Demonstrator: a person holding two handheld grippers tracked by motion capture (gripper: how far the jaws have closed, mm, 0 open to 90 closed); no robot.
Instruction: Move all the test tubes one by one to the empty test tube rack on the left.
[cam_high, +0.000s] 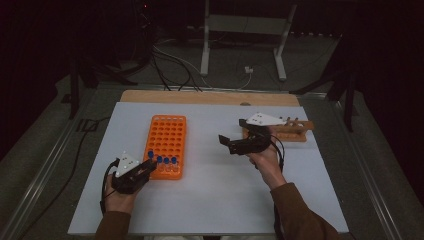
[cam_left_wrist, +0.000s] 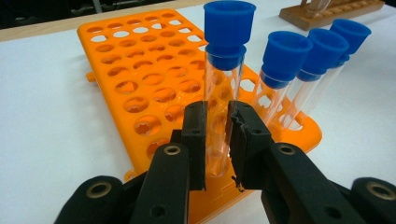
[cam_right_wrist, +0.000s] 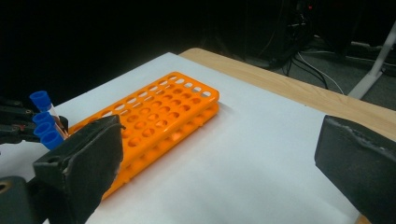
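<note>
An orange tube rack (cam_high: 166, 137) lies left of the table's middle. My left gripper (cam_left_wrist: 218, 112) is shut on a clear tube with a blue cap (cam_left_wrist: 227, 70), held upright. The tube's lower end sits in a hole at the rack's near edge, and its cap stands higher than its neighbours. Three more blue-capped tubes (cam_left_wrist: 299, 60) stand in the same row beside it. From above, the left gripper (cam_high: 149, 167) is at the rack's near left corner. My right gripper (cam_high: 232, 130) hovers open right of the rack, and its wide-apart jaws (cam_right_wrist: 219, 149) hold nothing.
A wooden rack (cam_high: 295, 131) stands at the back right, just behind the right hand. The white table top (cam_high: 215, 190) ends in a wooden strip (cam_high: 210, 96) at the far edge. Cables and a metal stand lie on the floor beyond.
</note>
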